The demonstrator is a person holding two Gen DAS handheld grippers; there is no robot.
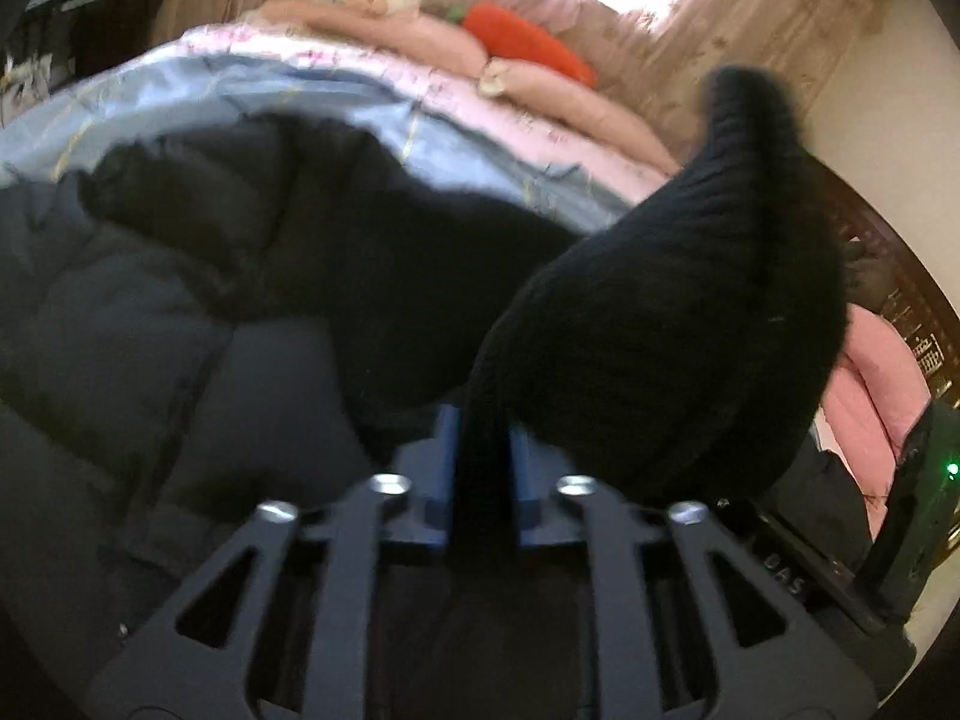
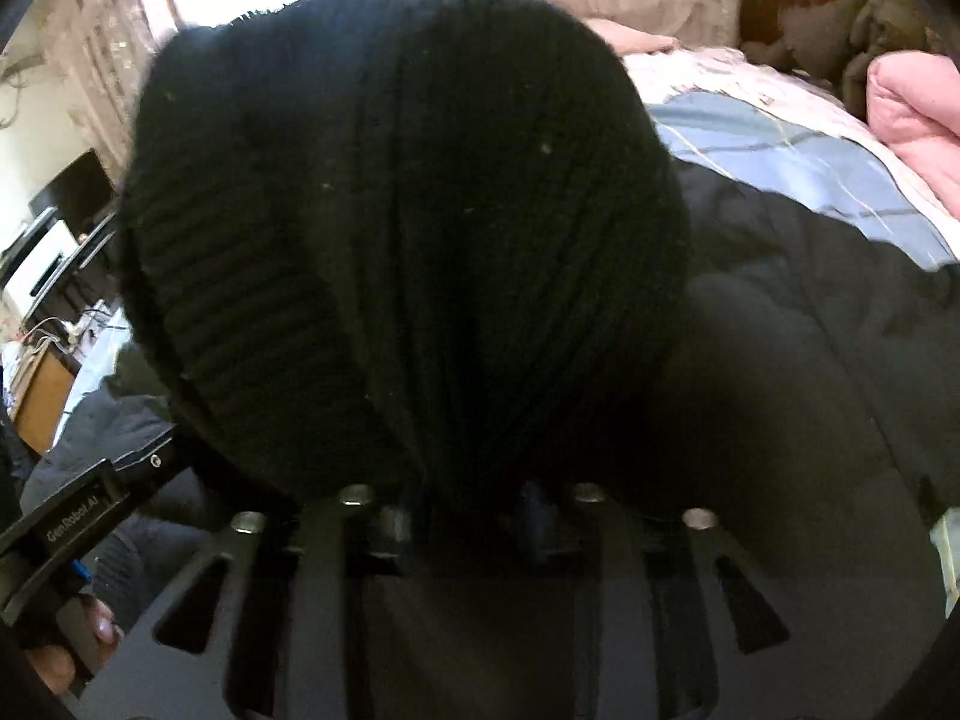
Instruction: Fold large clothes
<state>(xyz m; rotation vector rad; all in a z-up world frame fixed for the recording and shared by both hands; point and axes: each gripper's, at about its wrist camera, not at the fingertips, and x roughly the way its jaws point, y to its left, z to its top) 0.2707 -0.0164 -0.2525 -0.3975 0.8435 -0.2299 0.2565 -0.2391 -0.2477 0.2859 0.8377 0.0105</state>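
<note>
A black ribbed knit garment point(image 1: 678, 312) is lifted above the bed. My left gripper point(image 1: 483, 444) is shut on its edge, and the cloth bulges up and to the right between the blue fingers point(image 1: 447, 450). My right gripper point(image 2: 465, 498) is shut on another part of the same knit garment point(image 2: 396, 198), which fills most of the right wrist view and hides the fingertips. A dark puffer jacket point(image 1: 150, 312) lies spread on the bed beneath both grippers; it also shows in the right wrist view point(image 2: 810, 372).
The bed has a blue and pink quilt point(image 1: 312, 84), pink rolled bedding point(image 1: 420, 36), an orange carrot cushion point(image 1: 528, 42) and a dark wooden headboard point(image 1: 888, 276). A desk with a monitor point(image 2: 72, 192) stands to the left in the right wrist view. The other gripper's body point(image 2: 84, 510) is close by.
</note>
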